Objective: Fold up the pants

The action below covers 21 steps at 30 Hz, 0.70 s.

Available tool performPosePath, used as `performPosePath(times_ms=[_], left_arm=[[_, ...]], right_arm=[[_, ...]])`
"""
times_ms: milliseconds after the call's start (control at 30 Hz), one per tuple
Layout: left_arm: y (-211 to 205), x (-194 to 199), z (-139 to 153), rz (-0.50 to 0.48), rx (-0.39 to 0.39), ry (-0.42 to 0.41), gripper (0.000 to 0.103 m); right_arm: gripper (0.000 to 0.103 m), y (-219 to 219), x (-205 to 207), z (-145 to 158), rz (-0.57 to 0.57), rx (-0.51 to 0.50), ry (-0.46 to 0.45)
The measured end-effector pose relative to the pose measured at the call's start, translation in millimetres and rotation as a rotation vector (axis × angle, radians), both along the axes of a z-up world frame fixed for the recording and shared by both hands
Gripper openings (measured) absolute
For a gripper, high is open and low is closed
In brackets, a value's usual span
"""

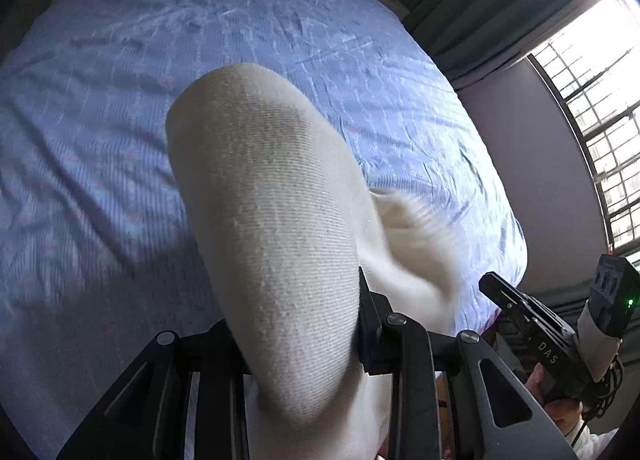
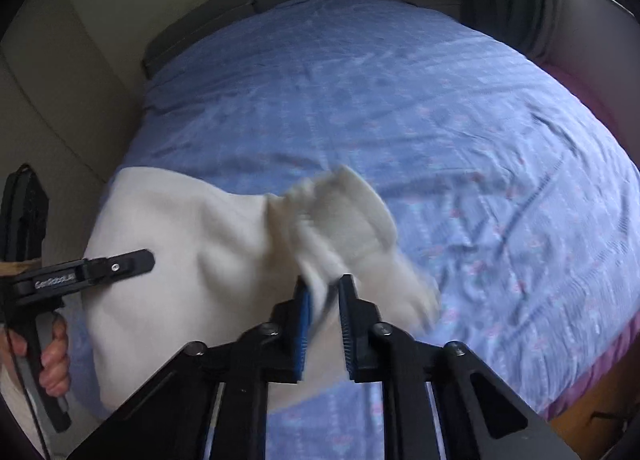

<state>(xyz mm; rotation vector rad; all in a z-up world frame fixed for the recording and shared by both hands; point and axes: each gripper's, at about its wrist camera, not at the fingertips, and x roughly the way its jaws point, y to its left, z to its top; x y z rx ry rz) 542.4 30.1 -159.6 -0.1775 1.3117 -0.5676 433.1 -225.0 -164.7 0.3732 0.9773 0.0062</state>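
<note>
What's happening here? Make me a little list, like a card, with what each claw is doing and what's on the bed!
garment: cream white pants, lifted off the bed, hanging between the two claws
left claw: shut on the pants, thick bunch of cloth between its pads
right claw: shut on the pants, thin edge of cloth pinched
bed: blue patterned sheet, wrinkled
window: bright, with bars, right of the bed
fold: not done yet

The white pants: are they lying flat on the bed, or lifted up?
Lifted. The white pants hang bunched from both grippers, left gripper and right gripper, above the blue bedsheet.
</note>
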Motion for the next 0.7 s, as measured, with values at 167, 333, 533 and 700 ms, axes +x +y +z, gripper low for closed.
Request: performPosePath(times_ms=[167,333,533,700], left_arm=[[2,-13,-20,-0.024,0.09,0.017,0.03],[28,-10,-41,0.049,0.094,0.063,0.03],[37,-2,-79,0.081,0.197,0.06,0.03],[49,3,-105,0.118,0.243,0.084,0.03]], right_arm=[[0.016,2,0,-9,-0.005,0.043,0.052],[0.068,-20,-12,-51,-0.102,0.109,0.148],[0.072,-29,-13,-109,-0.095,0.127,0.25],[0.073,-25,3,-146,-0.036,0.14,0.28]])
